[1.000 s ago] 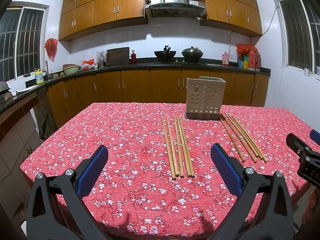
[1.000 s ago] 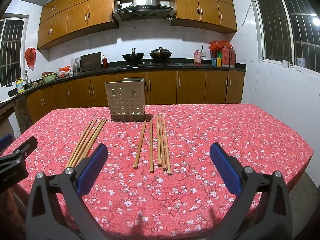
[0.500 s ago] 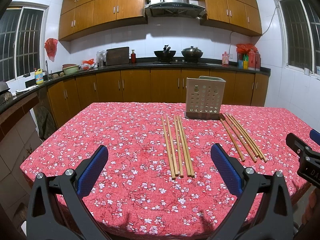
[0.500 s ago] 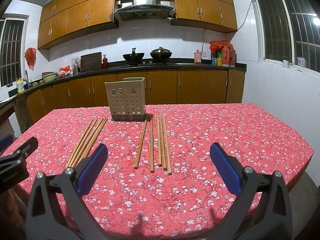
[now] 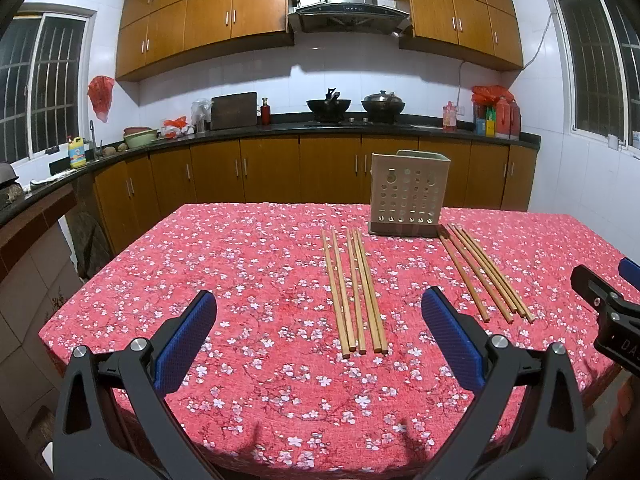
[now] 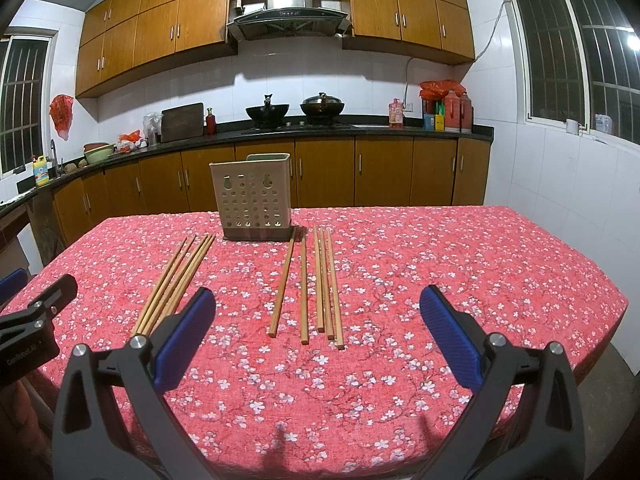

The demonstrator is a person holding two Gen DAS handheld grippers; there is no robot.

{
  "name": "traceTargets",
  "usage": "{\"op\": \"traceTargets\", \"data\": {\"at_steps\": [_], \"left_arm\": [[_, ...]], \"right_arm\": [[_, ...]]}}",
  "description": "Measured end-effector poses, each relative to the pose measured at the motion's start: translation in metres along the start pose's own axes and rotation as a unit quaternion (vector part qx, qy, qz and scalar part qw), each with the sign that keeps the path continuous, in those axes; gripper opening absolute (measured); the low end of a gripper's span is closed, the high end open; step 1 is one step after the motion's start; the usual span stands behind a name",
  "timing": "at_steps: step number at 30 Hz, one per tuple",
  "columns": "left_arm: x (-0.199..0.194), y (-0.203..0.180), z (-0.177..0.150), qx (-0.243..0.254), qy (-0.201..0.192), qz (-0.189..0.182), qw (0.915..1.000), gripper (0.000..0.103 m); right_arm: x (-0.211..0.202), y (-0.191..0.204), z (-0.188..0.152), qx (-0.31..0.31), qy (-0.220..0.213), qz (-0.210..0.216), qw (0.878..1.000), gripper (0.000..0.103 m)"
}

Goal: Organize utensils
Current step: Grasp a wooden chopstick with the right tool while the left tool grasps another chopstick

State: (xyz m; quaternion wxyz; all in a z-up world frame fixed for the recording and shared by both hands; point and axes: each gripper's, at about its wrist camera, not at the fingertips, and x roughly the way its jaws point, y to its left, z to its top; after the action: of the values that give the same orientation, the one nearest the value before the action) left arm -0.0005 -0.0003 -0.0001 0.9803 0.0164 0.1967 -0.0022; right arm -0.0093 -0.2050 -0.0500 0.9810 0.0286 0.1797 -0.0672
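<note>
Fingers (image 5: 184,340) on both our grippers stand apart, holding nothing; the two sets of chopsticks (image 5: 354,292) lie before the holder (image 5: 406,200), so nothing is sorted yet.

Two chopstick groups (image 5: 354,292) (image 5: 482,272) flank upright holder (image 5: 408,196).

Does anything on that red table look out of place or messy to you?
Nothing is spilled or broken. The only thing out of place: two bundles of chopsticks, one left of the perforated holder and one at its right, lie flat on the tablecloth rather than inside. Both grippers hover open, holding nothing.
</note>
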Motion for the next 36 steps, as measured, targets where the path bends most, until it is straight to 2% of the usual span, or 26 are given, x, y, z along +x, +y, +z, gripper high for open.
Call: {"op": "traceTargets", "data": {"at_steps": [13, 20, 23, 27, 31, 34, 36], "left_arm": [[0.006, -0.003, -0.006, -0.002, 0.008, 0.0, 1.0, 0.101], [0.037, 0.014, -0.001, -0.018, 0.063, 0.024, 0.9976, 0.101], [0.053, 0.024, 0.002, -0.025, 0.094, 0.027, 0.9949, 0.101], [0.069, 0.029, 0.008, -0.02, 0.111, 0.028, 0.9932, 0.101], [0.085, 0.034, 0.014, -0.015, 0.126, 0.03, 0.9915, 0.101], [0.094, 0.038, 0.015, -0.019, 0.135, 0.025, 0.9903, 0.101], [0.101, 0.039, 0.016, -0.022, 0.144, 0.021, 0.9891, 0.101]], "right_arm": [[0.001, -0.002, 0.0, 0.009, 0.008, 0.002, 1.0, 0.099], [0.035, -0.028, 0.002, 0.071, 0.05, 0.006, 0.996, 0.098], [0.056, -0.04, 0.009, 0.087, 0.081, -0.002, 0.993, 0.086], [0.098, -0.051, 0.014, 0.103, 0.15, -0.002, 0.983, 0.058], [0.141, -0.059, 0.013, 0.126, 0.213, 0.02, 0.969, 0.034], [0.164, -0.057, 0.009, 0.134, 0.239, 0.041, 0.961, 0.026], [0.172, -0.054, 0.009, 0.126, 0.247, 0.046, 0.96, 0.024]]}}
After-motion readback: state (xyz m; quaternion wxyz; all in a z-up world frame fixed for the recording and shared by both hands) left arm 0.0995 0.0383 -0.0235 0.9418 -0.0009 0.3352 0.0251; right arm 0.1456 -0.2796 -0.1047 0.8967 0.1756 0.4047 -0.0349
